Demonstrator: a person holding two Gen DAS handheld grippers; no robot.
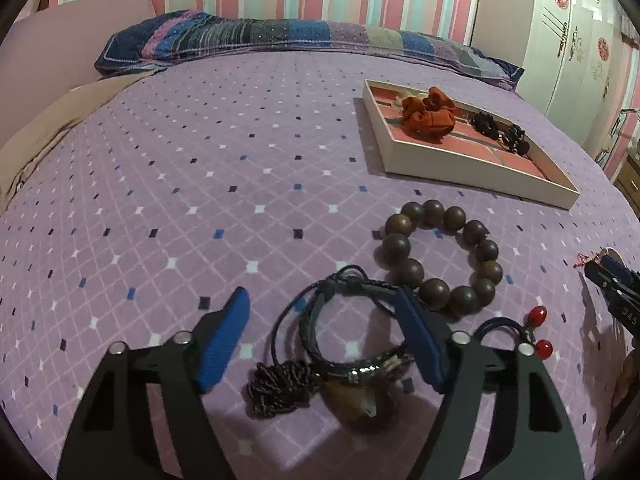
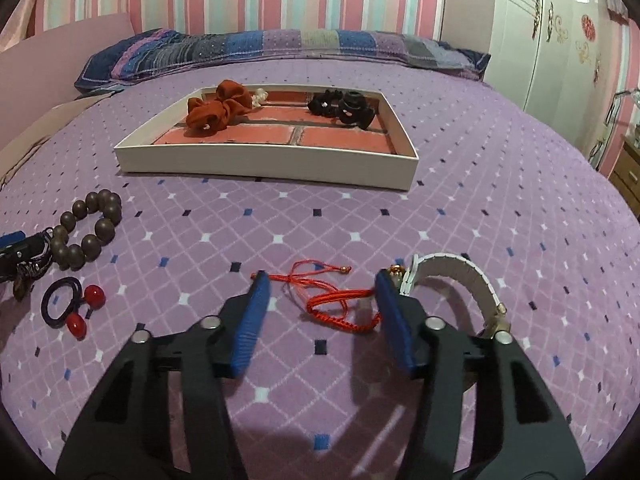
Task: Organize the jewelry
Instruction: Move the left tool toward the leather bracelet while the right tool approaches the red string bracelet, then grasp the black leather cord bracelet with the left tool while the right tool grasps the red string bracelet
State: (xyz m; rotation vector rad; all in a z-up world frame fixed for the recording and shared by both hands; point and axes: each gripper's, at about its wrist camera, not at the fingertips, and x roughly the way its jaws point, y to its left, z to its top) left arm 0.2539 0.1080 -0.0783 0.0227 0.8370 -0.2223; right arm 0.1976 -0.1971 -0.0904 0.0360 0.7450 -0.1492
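Observation:
My left gripper is open around a dark braided cord bracelet with a brown pendant on the purple bedspread. A brown wooden bead bracelet lies just beyond it. A hair tie with red beads lies to the right. My right gripper is open around a red string bracelet. A white-strapped watch lies right of its right finger. A white tray holds an orange scrunchie and black hair ties.
A patchwork pillow lies at the head of the bed. A white wardrobe stands to the right. A beige cushion sits at the bed's left edge. A wooden nightstand is at far right.

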